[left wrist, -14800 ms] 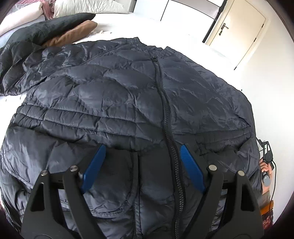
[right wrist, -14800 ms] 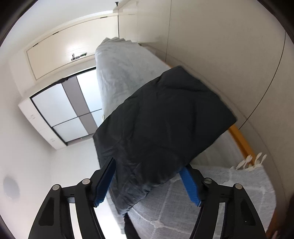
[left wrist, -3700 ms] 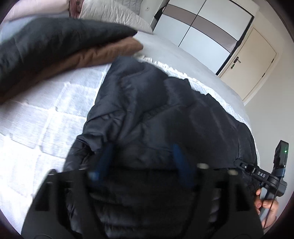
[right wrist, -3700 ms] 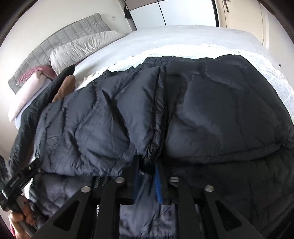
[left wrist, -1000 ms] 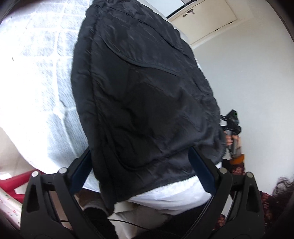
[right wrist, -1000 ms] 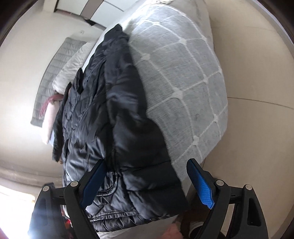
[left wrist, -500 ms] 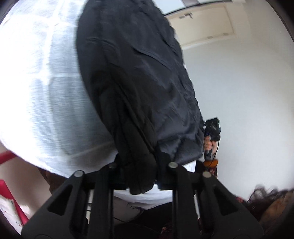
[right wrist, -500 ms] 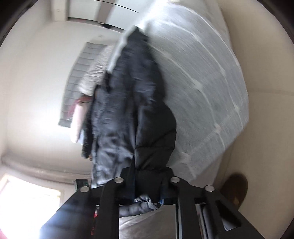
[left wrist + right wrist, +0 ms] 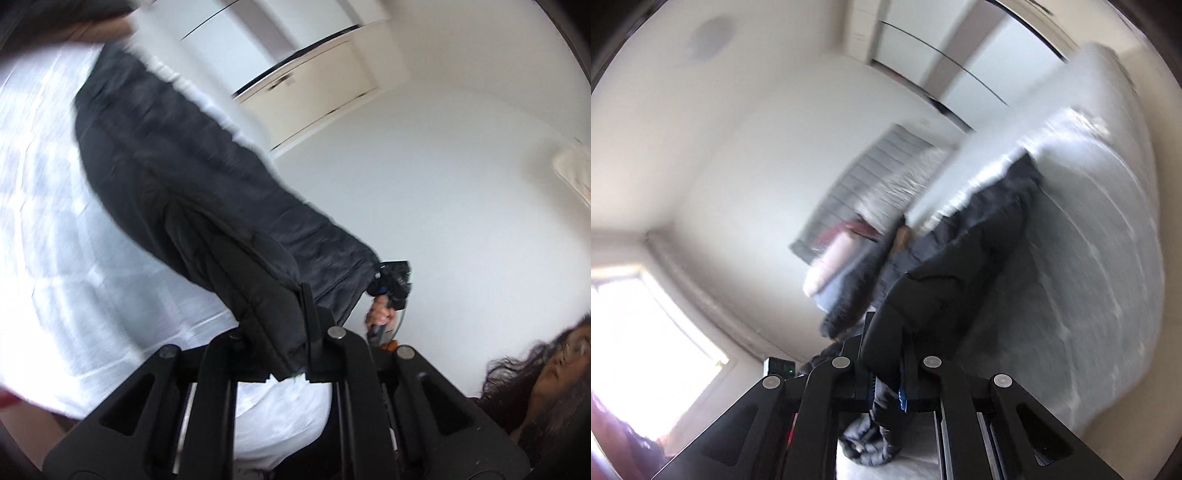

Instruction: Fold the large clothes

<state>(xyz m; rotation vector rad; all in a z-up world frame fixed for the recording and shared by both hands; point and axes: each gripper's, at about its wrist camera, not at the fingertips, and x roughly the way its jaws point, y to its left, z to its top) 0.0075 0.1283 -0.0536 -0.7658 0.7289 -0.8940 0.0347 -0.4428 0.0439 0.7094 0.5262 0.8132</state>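
The dark quilted jacket [image 9: 192, 192] lay across the white-covered bed [image 9: 55, 236], its near edge pinched in both tools: the left tool [image 9: 275, 347] clamped one corner, the right tool [image 9: 886, 373] another. A white wall [image 9: 424, 177] and pale wardrobe doors [image 9: 314, 85] stood beyond; a grey headboard [image 9: 864, 184] and pillows [image 9: 831, 266] appeared blurred.

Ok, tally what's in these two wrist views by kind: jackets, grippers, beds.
Dark puffer jacket: 1
Grippers: 2, the left gripper and the right gripper, each shut on the jacket's edge
Bed with white cover: 1
Total: 4
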